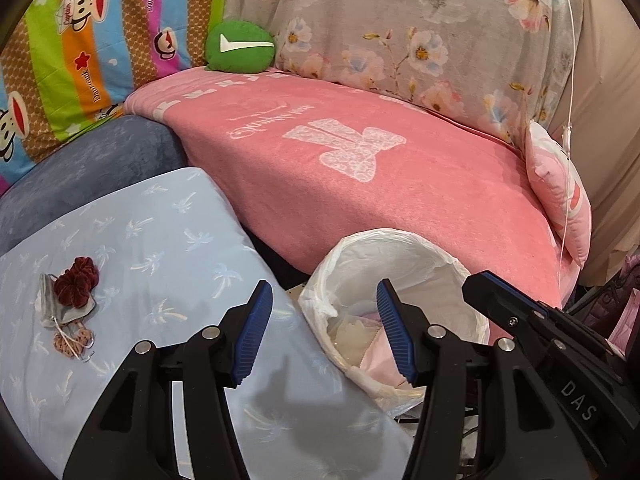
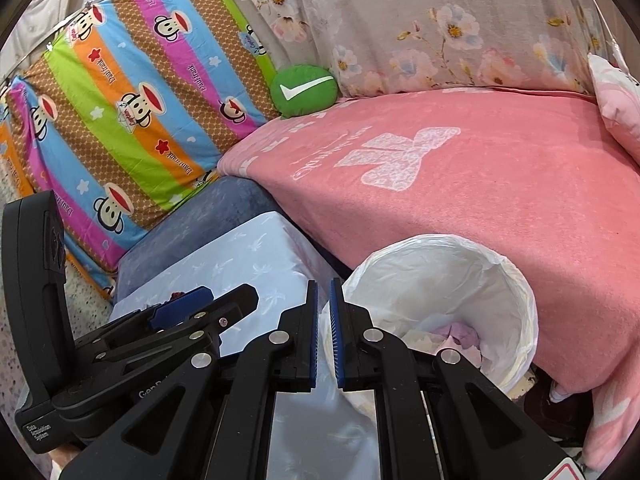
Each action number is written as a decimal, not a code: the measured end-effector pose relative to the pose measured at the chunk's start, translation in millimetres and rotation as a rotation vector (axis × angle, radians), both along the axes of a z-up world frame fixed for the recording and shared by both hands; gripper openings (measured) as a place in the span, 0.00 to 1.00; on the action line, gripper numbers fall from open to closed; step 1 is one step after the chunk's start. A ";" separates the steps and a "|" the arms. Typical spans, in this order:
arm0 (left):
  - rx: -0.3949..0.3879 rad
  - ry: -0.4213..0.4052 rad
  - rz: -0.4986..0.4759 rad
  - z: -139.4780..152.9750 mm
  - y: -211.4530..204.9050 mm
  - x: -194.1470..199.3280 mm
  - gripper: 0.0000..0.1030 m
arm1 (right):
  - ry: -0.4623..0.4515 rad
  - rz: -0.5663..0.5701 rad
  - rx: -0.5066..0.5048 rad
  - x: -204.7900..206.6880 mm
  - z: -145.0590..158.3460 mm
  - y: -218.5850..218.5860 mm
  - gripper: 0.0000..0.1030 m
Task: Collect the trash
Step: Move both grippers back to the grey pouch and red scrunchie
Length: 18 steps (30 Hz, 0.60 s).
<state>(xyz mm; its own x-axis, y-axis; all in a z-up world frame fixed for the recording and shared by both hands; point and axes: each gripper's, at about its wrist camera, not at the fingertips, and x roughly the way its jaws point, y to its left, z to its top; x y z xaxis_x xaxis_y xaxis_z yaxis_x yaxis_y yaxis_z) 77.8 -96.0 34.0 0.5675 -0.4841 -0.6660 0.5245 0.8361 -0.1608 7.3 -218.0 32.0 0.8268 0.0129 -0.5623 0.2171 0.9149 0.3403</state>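
Observation:
A bin lined with a white bag (image 1: pixel 404 248) stands against the pink bed, holding pink and white scraps (image 1: pixel 368 344). My left gripper (image 1: pixel 322 292) is open and empty, hovering between the bin's near rim and a pale blue pillow (image 1: pixel 160 240). On that pillow, to the left, lie a crumpled grey face mask (image 1: pixel 48 300), a dark red scrunchie (image 1: pixel 76 280) and a small spotted brown item (image 1: pixel 74 338). My right gripper (image 2: pixel 323 286) is shut with nothing in it, just left of the bin (image 2: pixel 516 280). The left gripper (image 2: pixel 200 304) hides most of the pillow's items in the right wrist view.
A pink blanket with a white bow (image 1: pixel 400 168) covers the bed behind the bin. A green round cushion (image 1: pixel 240 46), a striped monkey-print quilt (image 1: pixel 80 60), a floral quilt (image 1: pixel 420 28) and a small pink pillow (image 1: pixel 560 200) line the back. A blue-grey cushion (image 1: pixel 100 168) sits under the pale pillow.

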 end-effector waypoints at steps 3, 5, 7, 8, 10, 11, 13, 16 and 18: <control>-0.005 0.008 0.020 -1.9 13.3 2.9 0.51 | 0.005 0.014 -0.004 4.5 0.3 7.9 0.08; -0.006 0.010 0.032 -2.8 19.9 4.9 0.51 | 0.009 0.025 -0.008 7.6 0.3 14.4 0.08; -0.011 0.016 0.046 -4.0 27.9 7.3 0.51 | 0.014 0.037 -0.013 10.9 -0.1 21.8 0.08; -0.012 0.018 0.051 -4.8 30.9 8.2 0.51 | 0.016 0.042 -0.015 12.5 -0.2 24.6 0.08; -0.015 0.024 0.065 -6.3 38.6 10.6 0.52 | 0.020 0.054 -0.020 15.9 -0.6 31.6 0.08; -0.016 0.026 0.071 -6.8 41.4 11.5 0.52 | 0.022 0.058 -0.022 17.5 -0.7 34.4 0.08; -0.018 0.029 0.084 -8.4 49.4 13.6 0.53 | 0.027 0.068 -0.026 20.6 -1.4 41.5 0.09; -0.026 0.035 0.106 -10.2 61.4 17.0 0.53 | 0.033 0.083 -0.033 25.6 -2.3 52.5 0.10; -0.030 0.038 0.121 -11.4 69.9 19.4 0.53 | 0.038 0.095 -0.040 29.2 -3.0 60.2 0.13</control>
